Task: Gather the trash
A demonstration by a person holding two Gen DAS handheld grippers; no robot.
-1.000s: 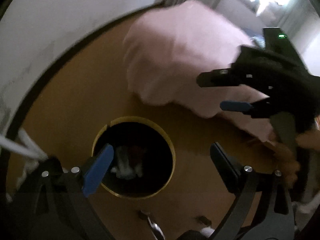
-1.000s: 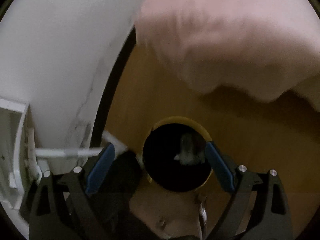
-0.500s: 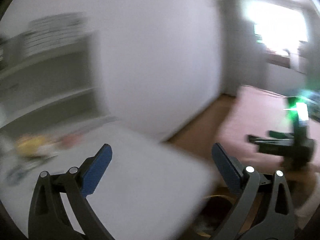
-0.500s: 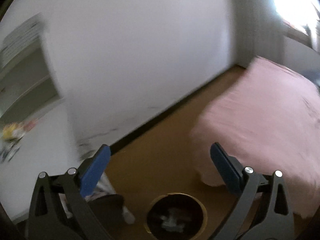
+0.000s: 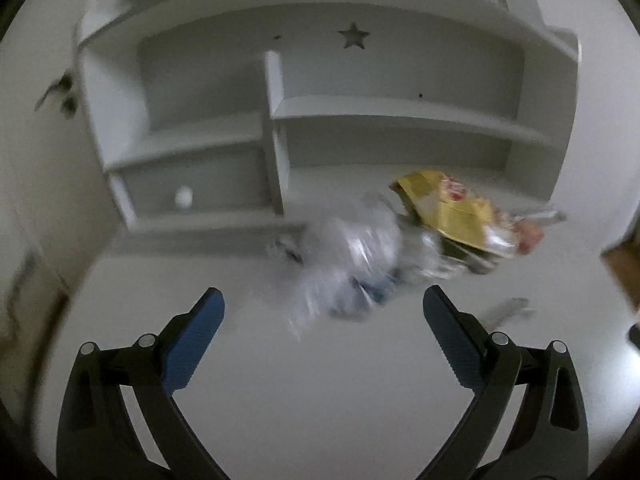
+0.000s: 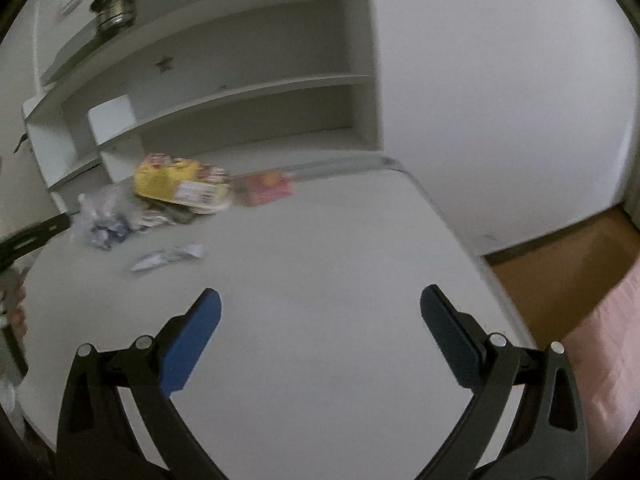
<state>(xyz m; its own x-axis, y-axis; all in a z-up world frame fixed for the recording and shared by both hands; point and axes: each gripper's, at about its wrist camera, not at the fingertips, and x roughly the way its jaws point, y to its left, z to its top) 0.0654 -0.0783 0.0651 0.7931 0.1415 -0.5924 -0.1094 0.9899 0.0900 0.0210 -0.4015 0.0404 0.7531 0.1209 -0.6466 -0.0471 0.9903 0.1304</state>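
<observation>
Both grippers have swung up from the floor and the round bin, and now they look over a white worktop (image 6: 320,280). The left gripper (image 5: 322,312) has its jaws wide apart with nothing between them, and so does the right gripper (image 6: 320,312). Just past the left jaws lies a blurry clear plastic wrapper (image 5: 352,252). Behind it, and touching it, is a yellow snack bag (image 5: 448,208) (image 6: 180,184) on top of a small heap of trash. A pink packet (image 6: 266,188) lies just beside the bag. A small white scrap (image 6: 168,258) lies alone, nearer the right gripper. All the trash sits at the back of the worktop, near a white shelf (image 5: 360,108). A metal pot (image 6: 114,6) stands on top of the shelf. To the right there is brown floor (image 6: 560,256) and a pink bed (image 6: 608,360).
</observation>
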